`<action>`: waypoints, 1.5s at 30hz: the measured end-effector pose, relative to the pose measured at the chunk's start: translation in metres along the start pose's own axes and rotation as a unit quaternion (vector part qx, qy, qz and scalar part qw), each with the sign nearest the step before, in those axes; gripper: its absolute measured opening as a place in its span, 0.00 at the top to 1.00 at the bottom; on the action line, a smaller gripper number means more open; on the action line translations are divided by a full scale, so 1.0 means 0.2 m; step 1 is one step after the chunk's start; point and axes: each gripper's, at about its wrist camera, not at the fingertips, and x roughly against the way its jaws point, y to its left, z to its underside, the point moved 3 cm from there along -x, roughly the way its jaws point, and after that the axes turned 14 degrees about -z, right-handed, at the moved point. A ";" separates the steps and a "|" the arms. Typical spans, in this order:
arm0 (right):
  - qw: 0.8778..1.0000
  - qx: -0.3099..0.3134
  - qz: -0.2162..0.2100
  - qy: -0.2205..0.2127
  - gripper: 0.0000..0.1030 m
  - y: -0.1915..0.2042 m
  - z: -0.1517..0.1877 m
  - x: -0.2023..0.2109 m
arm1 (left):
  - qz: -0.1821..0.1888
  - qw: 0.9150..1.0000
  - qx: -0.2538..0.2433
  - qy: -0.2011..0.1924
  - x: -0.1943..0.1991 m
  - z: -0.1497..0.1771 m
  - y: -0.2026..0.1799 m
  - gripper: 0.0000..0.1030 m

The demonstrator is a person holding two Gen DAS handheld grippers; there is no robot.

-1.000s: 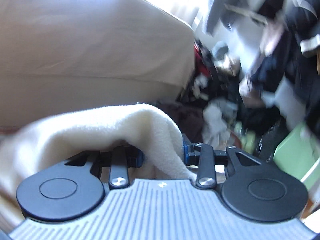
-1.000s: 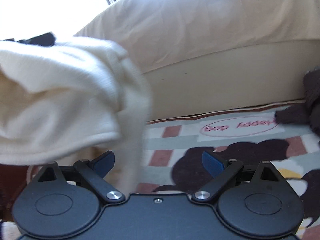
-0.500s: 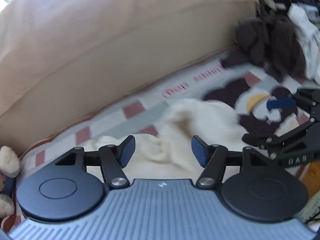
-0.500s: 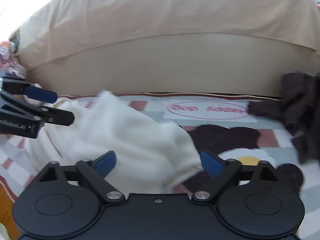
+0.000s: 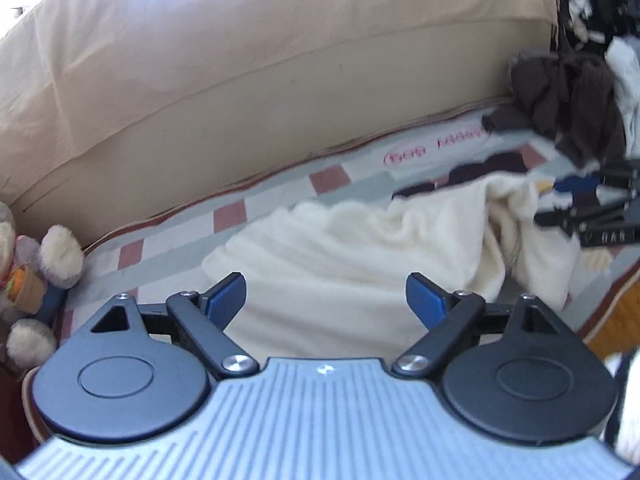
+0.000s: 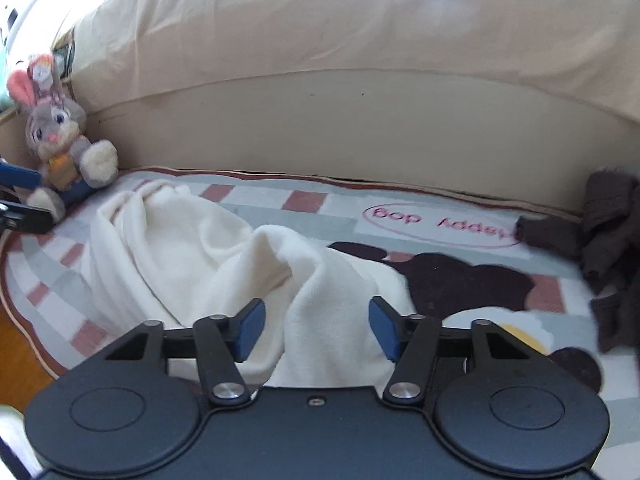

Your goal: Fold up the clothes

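Note:
A cream fleece garment [image 5: 360, 248] lies crumpled on the patterned rug [image 5: 280, 196]; in the right wrist view it [image 6: 208, 264] is bunched with a raised fold in the middle. My left gripper [image 5: 326, 298] is open, just above the garment's near edge. My right gripper [image 6: 316, 326] is open, with the raised fold between its blue pads without being pinched. The right gripper also shows at the far right of the left wrist view [image 5: 588, 208], beside the garment's end.
A beige bed side [image 6: 360, 120] runs along the rug's far edge. A plush rabbit [image 6: 56, 140] sits at the rug's left corner. A dark brown garment [image 6: 608, 248] lies at the right, with a heap of clothes [image 5: 592, 12] behind. Wooden floor [image 6: 20, 364] borders the rug.
The cream garment was held up in my left gripper; it has been let go and now lies on the rug. Both grippers have come low over it, jaws open.

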 end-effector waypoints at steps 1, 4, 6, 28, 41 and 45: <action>1.000 0.003 0.000 0.007 0.36 0.00 0.01 0.00 | -0.004 1.000 -0.008 -0.003 0.02 0.03 0.00 0.16; 1.000 -0.009 0.006 0.027 0.36 -0.02 0.06 -0.01 | -0.009 0.999 -0.028 -0.017 0.09 0.13 -0.01 0.16; 0.999 -0.032 -0.002 0.020 0.36 -0.03 0.09 0.02 | -0.010 0.999 -0.033 -0.022 0.12 0.20 -0.02 0.16; 0.996 -0.056 -0.062 -0.014 0.58 -0.28 -0.05 -0.16 | 0.086 0.992 0.086 0.020 -0.33 0.25 -0.02 0.43; 0.973 0.027 -0.221 0.068 0.50 0.32 -0.40 -0.56 | 0.099 0.926 0.356 0.077 -0.60 0.36 0.31 0.42; 0.971 -0.006 -0.214 0.104 0.46 0.38 -0.28 -0.73 | 0.090 0.934 0.335 0.088 -0.66 0.36 0.25 0.43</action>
